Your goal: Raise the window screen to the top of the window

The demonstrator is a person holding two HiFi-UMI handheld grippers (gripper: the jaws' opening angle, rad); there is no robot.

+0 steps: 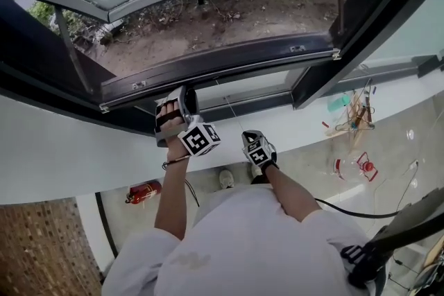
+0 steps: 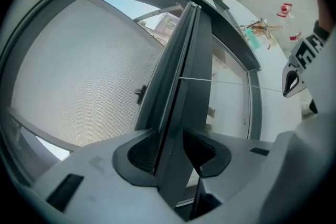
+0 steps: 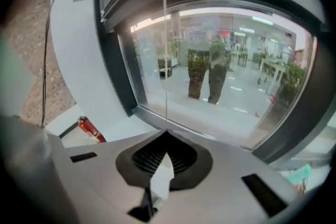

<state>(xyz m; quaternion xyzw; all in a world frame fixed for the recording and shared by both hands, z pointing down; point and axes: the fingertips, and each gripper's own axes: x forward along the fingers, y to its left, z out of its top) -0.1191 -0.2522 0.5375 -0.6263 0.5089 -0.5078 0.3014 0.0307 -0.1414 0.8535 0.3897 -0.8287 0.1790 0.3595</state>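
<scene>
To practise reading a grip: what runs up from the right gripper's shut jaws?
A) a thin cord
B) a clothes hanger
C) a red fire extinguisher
A: the right gripper has its jaws together on a thin cord that runs straight up in front of the window glass.
</scene>
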